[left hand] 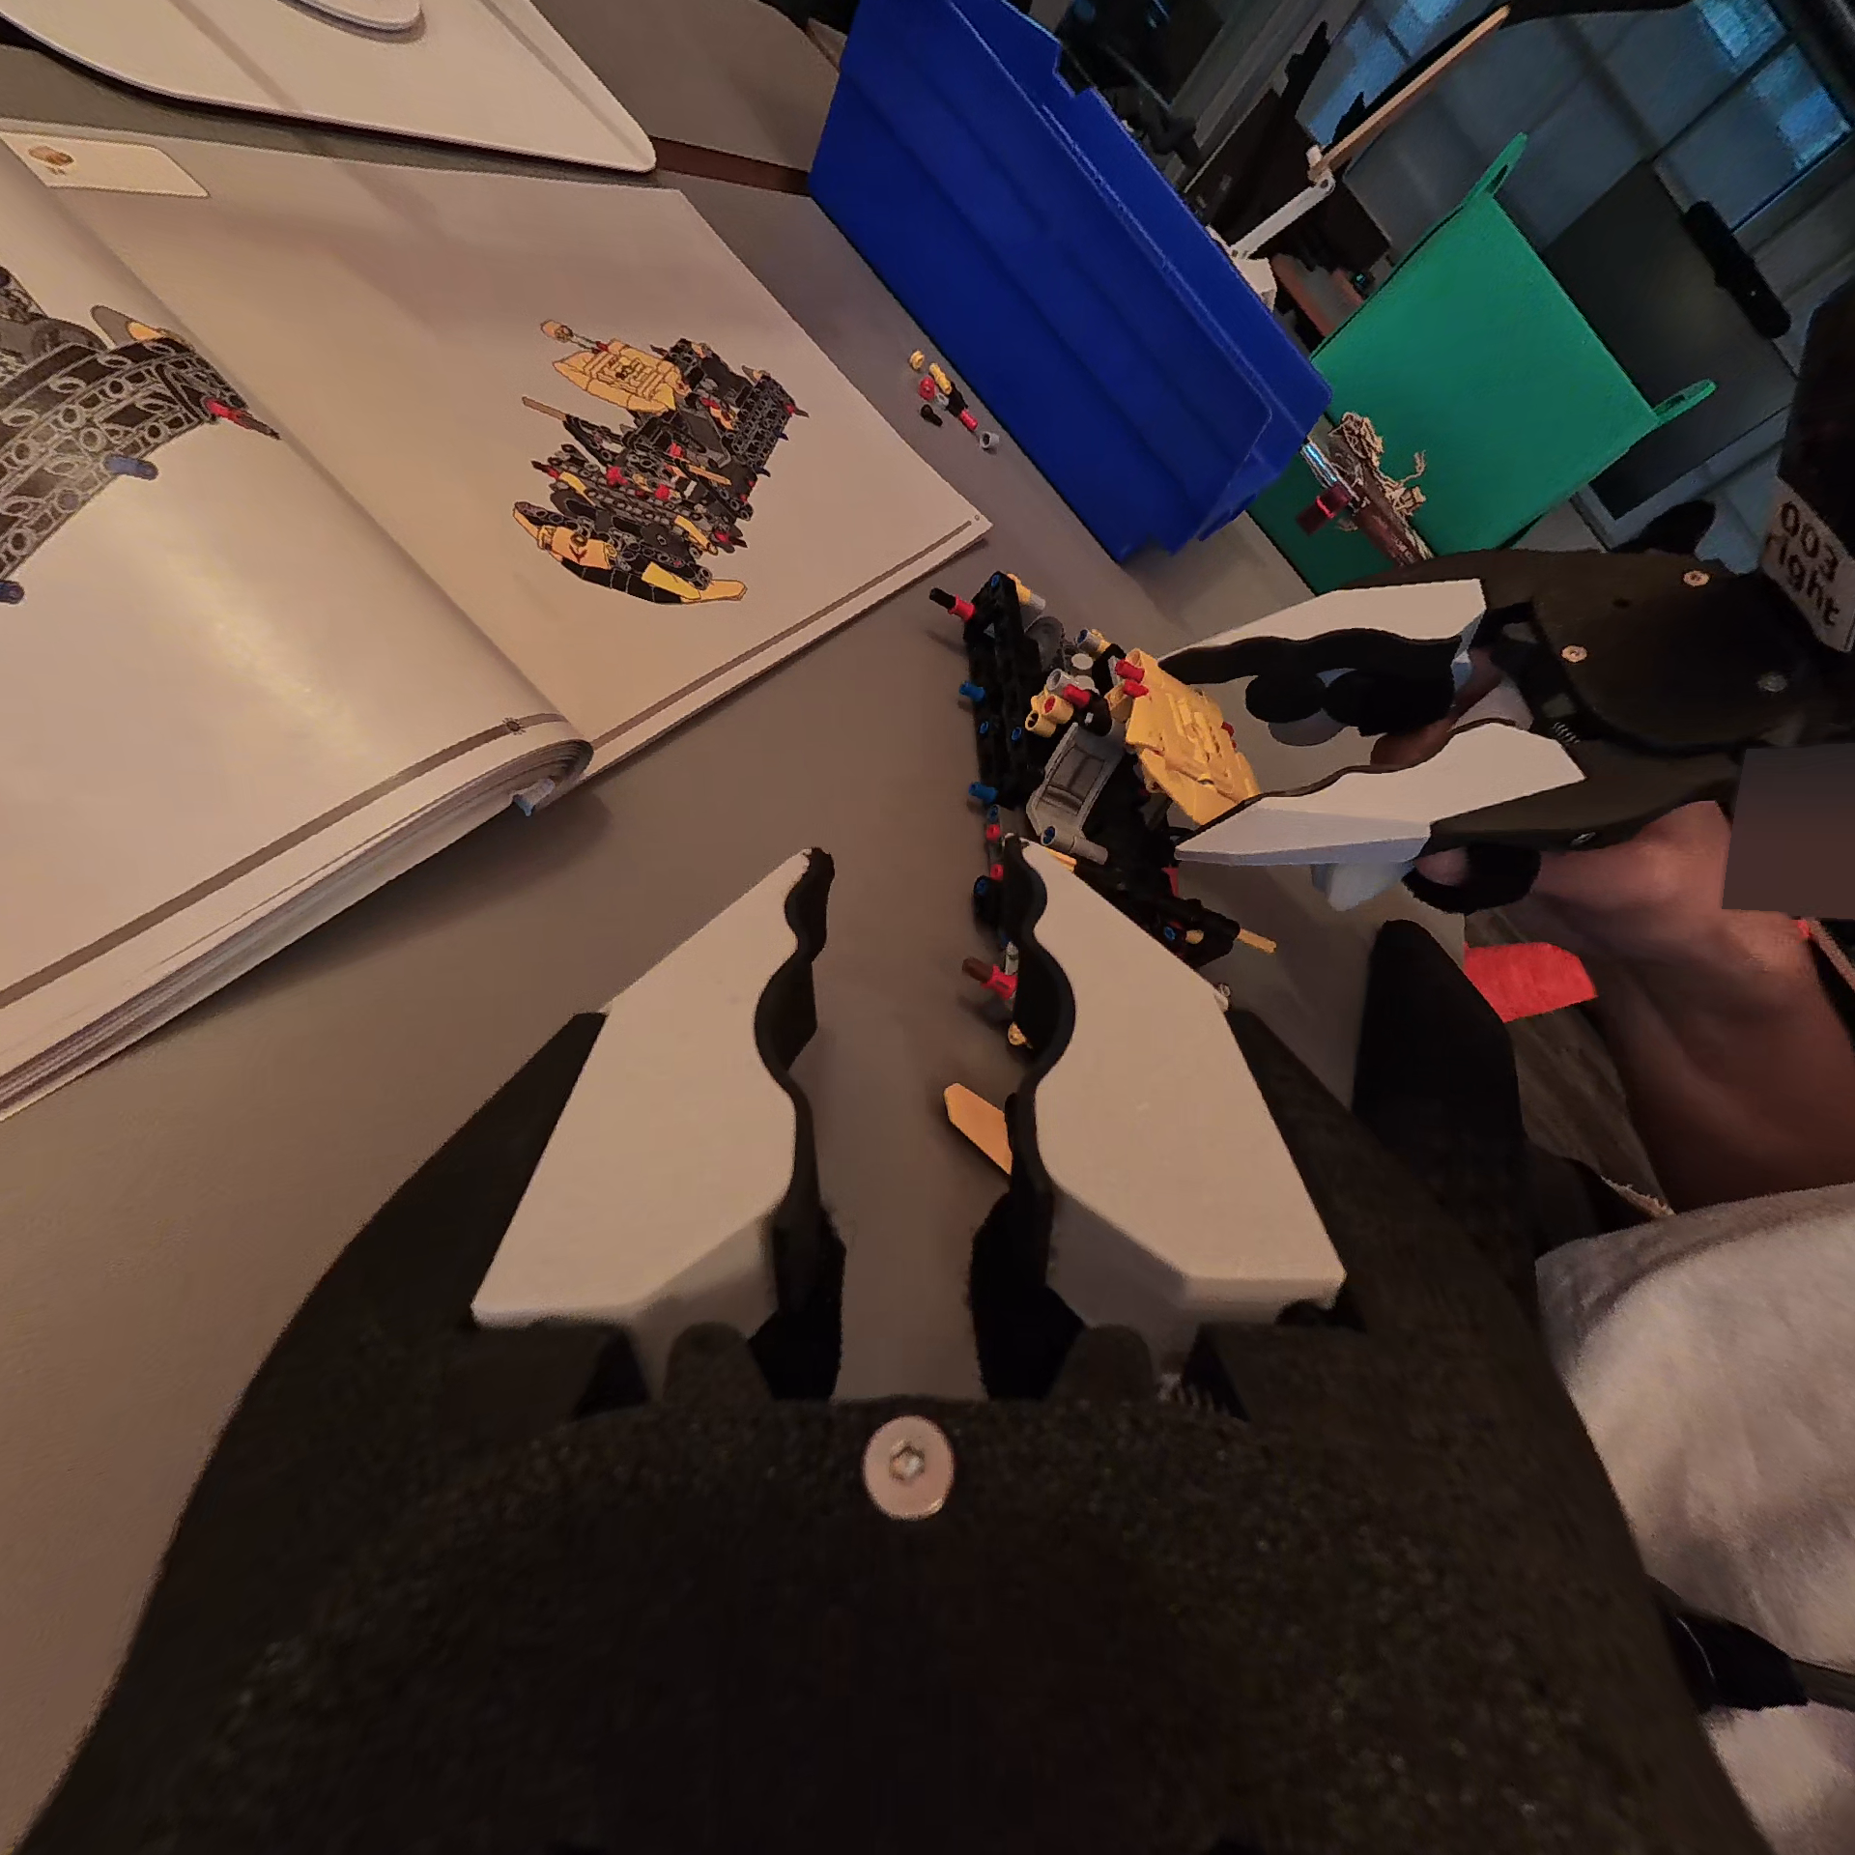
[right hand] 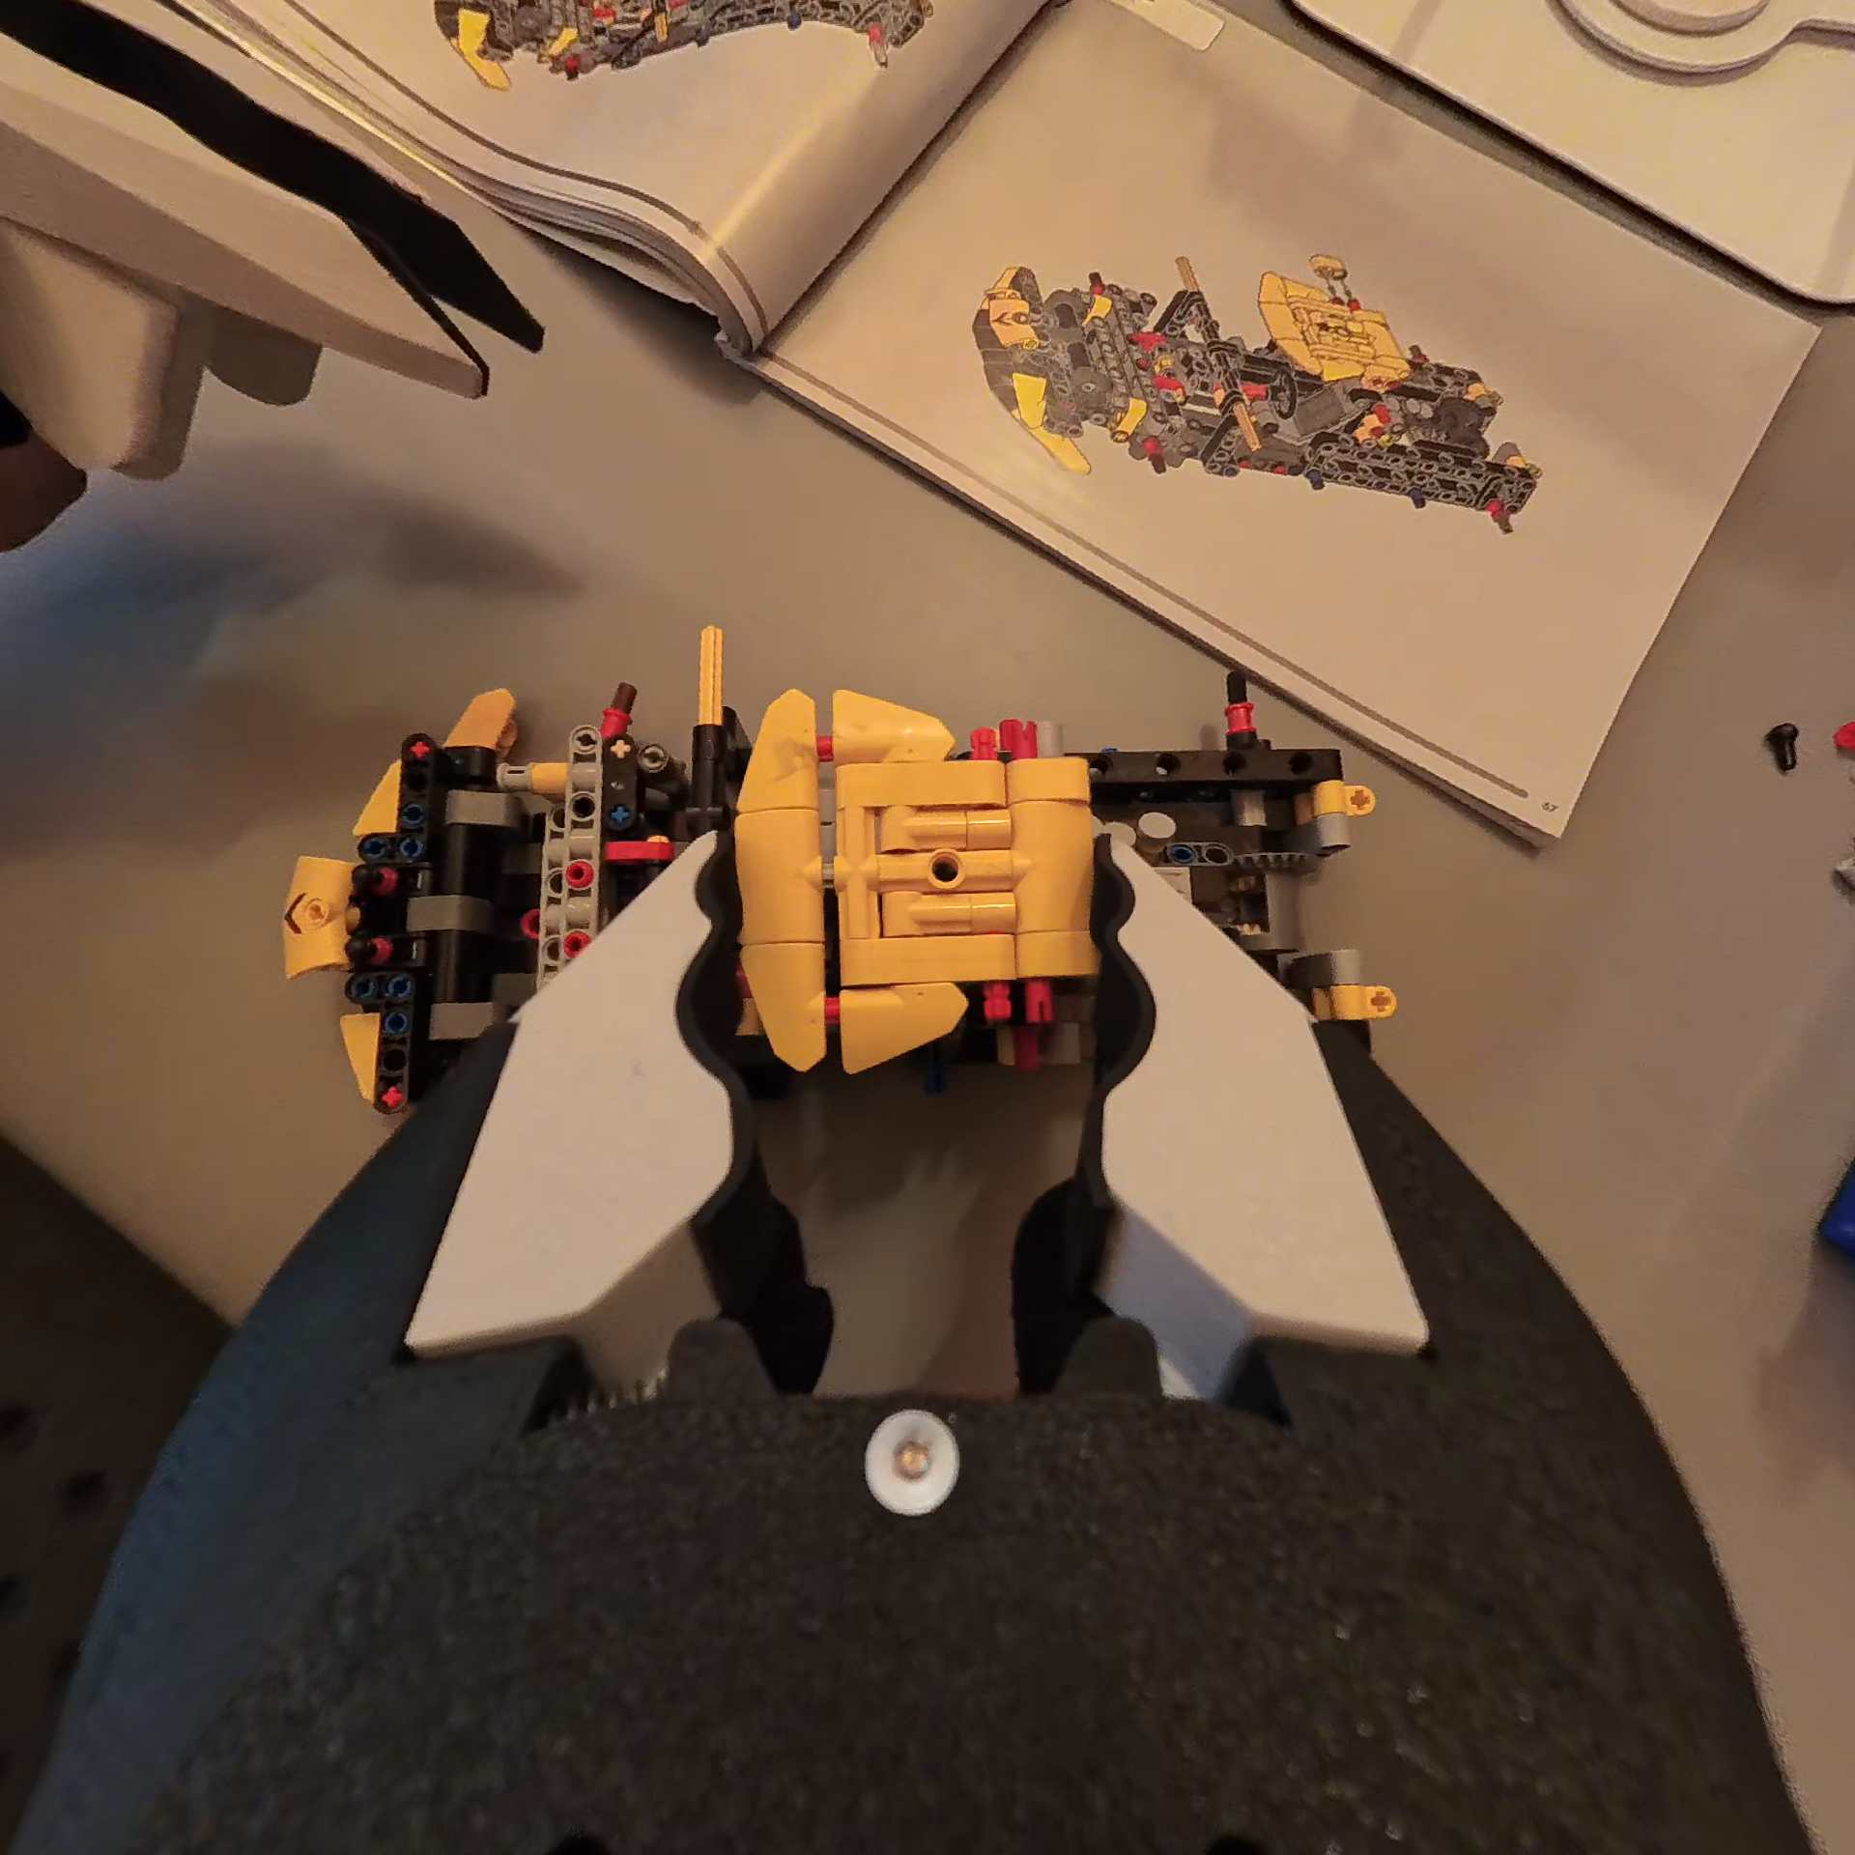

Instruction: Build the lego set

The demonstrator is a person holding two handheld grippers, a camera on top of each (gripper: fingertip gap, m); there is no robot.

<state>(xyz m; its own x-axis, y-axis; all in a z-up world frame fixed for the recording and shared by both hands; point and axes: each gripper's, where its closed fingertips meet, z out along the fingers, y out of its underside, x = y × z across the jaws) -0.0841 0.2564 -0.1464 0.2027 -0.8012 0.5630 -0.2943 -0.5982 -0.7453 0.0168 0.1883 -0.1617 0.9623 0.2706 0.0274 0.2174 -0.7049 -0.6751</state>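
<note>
Straddling: our right gripper (right hand: 908, 853) sits over the yellow block (right hand: 923, 878) on top of the lego model (right hand: 642, 883), one finger on each side of it, spread wide; whether the pads touch the block we cannot tell.
Left gripper: our left gripper (left hand: 918, 863) hangs with its fingers parted and nothing between them, only bare tabletop (left hand: 402, 1104) showing in the gap.
Left gripper's place: in the left wrist view its right-hand finger tip lies just beside the near end of the model, at about 7 o'clock from the yellow block.
Model: a long black, grey and yellow build with red and blue pins, lying flat on the grey tabletop; in the right wrist view it runs from 9 to 3 o'clock, yellow curved panels at the 9 o'clock end.
Booklet: an open instruction booklet (right hand: 1305, 482) lies at 1 o'clock from the model in the right wrist view, near but not touching.
Loose parts: a small cluster of loose pins (left hand: 949, 396) rests at 12 o'clock from the model in the left wrist view, between booklet and blue bin (left hand: 1054, 261).
Beyond: a green bin (left hand: 1455, 381) stands just behind the blue one.
</note>
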